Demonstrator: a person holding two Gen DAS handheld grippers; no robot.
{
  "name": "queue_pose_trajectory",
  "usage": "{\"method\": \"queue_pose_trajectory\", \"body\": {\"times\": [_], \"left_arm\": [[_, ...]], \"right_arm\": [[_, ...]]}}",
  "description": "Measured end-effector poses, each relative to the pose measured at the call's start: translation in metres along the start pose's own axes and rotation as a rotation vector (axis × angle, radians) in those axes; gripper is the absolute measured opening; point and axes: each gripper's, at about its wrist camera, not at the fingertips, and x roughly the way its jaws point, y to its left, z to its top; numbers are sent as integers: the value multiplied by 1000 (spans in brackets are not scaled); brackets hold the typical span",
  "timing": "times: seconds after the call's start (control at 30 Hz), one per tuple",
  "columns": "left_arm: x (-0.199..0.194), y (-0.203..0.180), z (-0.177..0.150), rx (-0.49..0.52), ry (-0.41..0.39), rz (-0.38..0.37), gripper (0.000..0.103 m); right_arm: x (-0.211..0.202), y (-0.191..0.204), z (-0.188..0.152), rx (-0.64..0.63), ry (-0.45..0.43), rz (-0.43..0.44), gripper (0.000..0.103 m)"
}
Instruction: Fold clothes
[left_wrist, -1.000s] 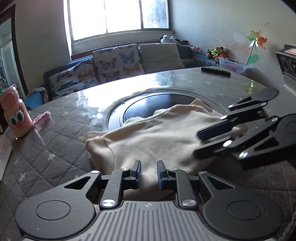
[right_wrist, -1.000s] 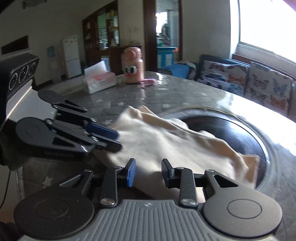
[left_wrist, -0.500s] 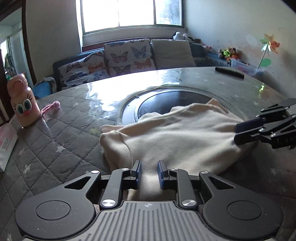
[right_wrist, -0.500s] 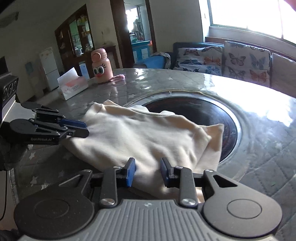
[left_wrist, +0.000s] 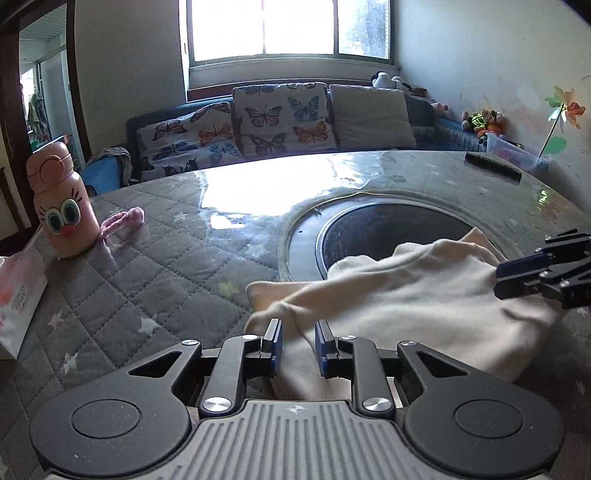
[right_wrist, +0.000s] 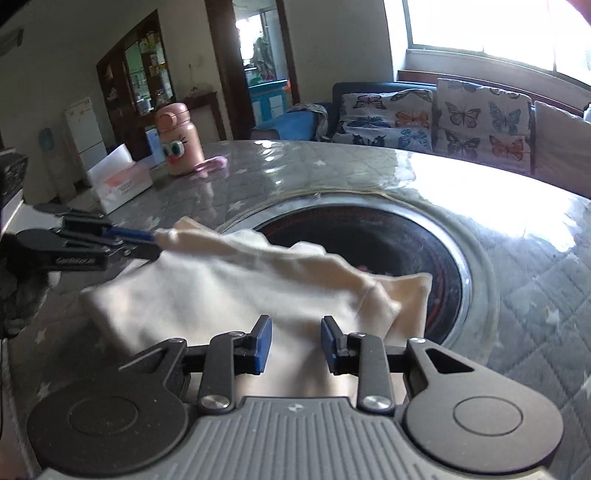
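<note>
We see a cream garment (left_wrist: 417, 306) bunched on the quilted desk (left_wrist: 155, 258), draped over the rim of its dark round inset (left_wrist: 388, 229). Our left claw (left_wrist: 297, 345) and right claw (right_wrist: 294, 345) both sit spread over the garment's near edge, pinching nothing.

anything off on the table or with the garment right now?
Mostly fine. The cream garment lies crumpled rather than flat, and its far edge hangs over the dark round recess in the tabletop instead of resting on the quilted cover. No spill or damage is visible.
</note>
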Motion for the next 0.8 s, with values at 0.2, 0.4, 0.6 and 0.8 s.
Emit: {"method": "queue_pose_trajectory", "body": {"times": [0.2,0.4,0.6,0.8], "left_arm": [[13,8,1,-20,23,14,22],[9,17,5,-79,19,25,22],[-10,27,4,-130,5,50,51],[-25,32,-2,-168,-1,79,73]], "right_arm": [[24,-28,7,80,-1,-51,29],[19,-25,10,55,-2,-66,29],[6,15,12,-72,-7,-7,37],[3,75,13,-250,-5,93,41]]}}
